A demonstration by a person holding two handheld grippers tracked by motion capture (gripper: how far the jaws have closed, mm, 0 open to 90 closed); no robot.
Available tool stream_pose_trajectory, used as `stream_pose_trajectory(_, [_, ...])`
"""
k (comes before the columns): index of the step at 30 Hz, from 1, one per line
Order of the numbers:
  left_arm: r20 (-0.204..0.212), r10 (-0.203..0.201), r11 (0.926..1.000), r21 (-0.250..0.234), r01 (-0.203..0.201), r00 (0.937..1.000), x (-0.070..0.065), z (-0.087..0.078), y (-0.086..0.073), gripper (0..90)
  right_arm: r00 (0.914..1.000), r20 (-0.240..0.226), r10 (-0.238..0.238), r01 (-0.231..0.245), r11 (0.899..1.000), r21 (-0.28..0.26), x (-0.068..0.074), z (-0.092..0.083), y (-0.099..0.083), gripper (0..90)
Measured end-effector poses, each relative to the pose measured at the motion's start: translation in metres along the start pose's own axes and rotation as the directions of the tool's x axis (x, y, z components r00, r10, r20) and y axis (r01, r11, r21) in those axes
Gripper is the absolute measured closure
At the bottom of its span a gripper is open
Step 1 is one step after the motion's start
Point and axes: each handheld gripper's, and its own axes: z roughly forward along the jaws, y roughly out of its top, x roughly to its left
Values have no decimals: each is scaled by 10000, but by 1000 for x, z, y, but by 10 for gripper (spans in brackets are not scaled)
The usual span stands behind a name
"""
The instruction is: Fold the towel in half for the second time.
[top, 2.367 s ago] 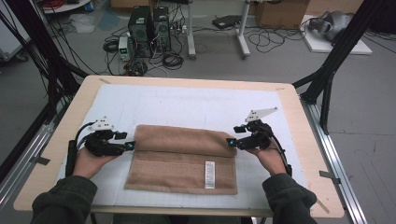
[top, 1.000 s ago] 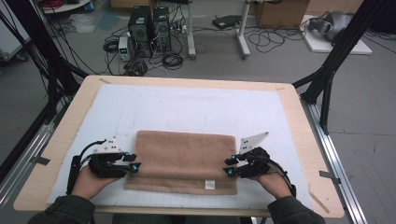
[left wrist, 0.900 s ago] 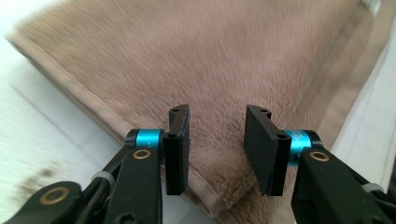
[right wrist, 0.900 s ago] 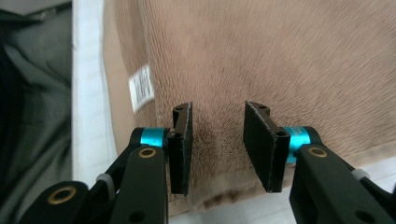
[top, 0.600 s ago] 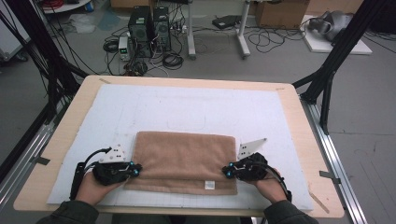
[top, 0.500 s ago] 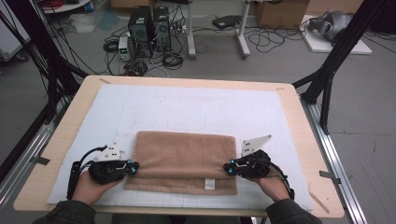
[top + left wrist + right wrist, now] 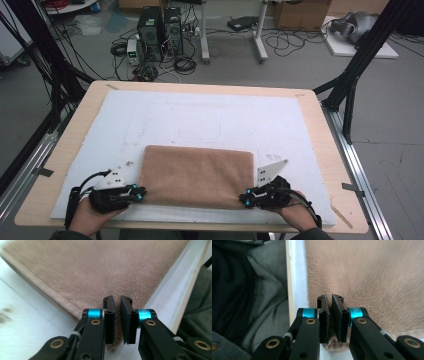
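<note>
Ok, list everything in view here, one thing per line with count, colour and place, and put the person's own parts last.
Towel: one, tan, folded, near edge of the mat.
Mat: one, white, covers most of the table.
Table: one, light wood rim.
Computer tower: two, black, on the floor beyond the table.
Cables: many, black, across the floor.
Cardboard box: one, brown, far floor.
Left tongs: one, black with blue rings, shut on the towel's near left corner.
Right tongs: one, black with blue rings, shut on the towel's near right corner.
Hands: two, at the near edge, one behind each tongs.
</note>
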Motion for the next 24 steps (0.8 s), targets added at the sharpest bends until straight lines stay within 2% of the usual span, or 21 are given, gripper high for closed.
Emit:
stream_pose_trajectory(2, [-22, -12, 9998, -199, 12, 10000, -2, 2, -1, 774, 9991, -270, 323, -321, 9995, 62, -5, 9, -8, 825])
stream_pose_trajectory(3, [-58, -21, 9996, -277, 19, 10000, -2, 1, 0, 743, 9984, -395, 413, -416, 9991, -75, -7, 9, -9, 797])
stream_pose_trajectory(6, [-177, 64, 9991, -422, -71, 9998, 2, -4, 8, 661, 9979, -144, 628, -638, 9947, -804, -12, -1, -7, 610])
stream_pose_trajectory(9, [-375, 9, 9978, -661, -33, 9993, 9, -9, 17, 594, 9947, 296, 987, -942, 9874, -1270, -20, -10, -3, 560])
stream_pose_trajectory(11, [-470, -102, 9967, -812, 64, 9988, 16, -9, 23, 547, 9916, 701, 1090, -976, 9840, -1493, -27, -12, 0, 534])
stream_pose_trajectory(12, [-644, -96, 9963, -854, 41, 9979, 21, -8, 26, 540, 9883, 993, 1159, -1004, 9837, -1489, -30, -13, 2, 501])
stream_pose_trajectory(13, [-769, -141, 9956, -931, 69, 9969, 25, -7, 28, 524, 9832, 1342, 1237, -1044, 9842, -1427, -35, -13, 4, 491])
stream_pose_trajectory(15, [-1096, -244, 9941, -1076, 126, 9937, 35, -4, 33, 498, 9764, 1603, 1448, -1216, 9817, -1465, -43, -12, 7, 464])
stream_pose_trajectory(17, [-1683, -321, 9930, -1177, 123, 9852, 45, 1, 37, 487, 9660, 2033, 1595, -1336, 9817, -1355, -54, -12, 10, 428])
stream_pose_trajectory(18, [-1817, -416, 9927, -1193, 200, 9825, 51, 4, 39, 488, 9608, 2246, 1626, -1343, 9816, -1359, -60, -11, 11, 415])
stream_pose_trajectory(20, [-2258, -516, 9938, -1080, 277, 9728, 62, 13, 43, 479, 9438, 2893, 1599, -1286, 9839, -1242, -71, -9, 15, 368])
stream_pose_trajectory(22, [-2212, -865, 9916, -1128, 626, 9714, 72, 20, 44, 458, 9302, 3251, 1703, -1363, 9828, -1249, -81, -9, 17, 349])
stream_pose_trajectory(23, [-2246, -1079, 9897, -1163, 833, 9685, 78, 24, 44, 456, 9228, 3419, 1775, -1424, 9819, -1252, -86, -8, 17, 341])
stream_pose_trajectory(24, [-2163, -1300, 9868, -1232, 1051, 9676, 83, 27, 44, 441, 9209, 3371, 1957, -1559, 9776, -1416, -91, -8, 16, 341])
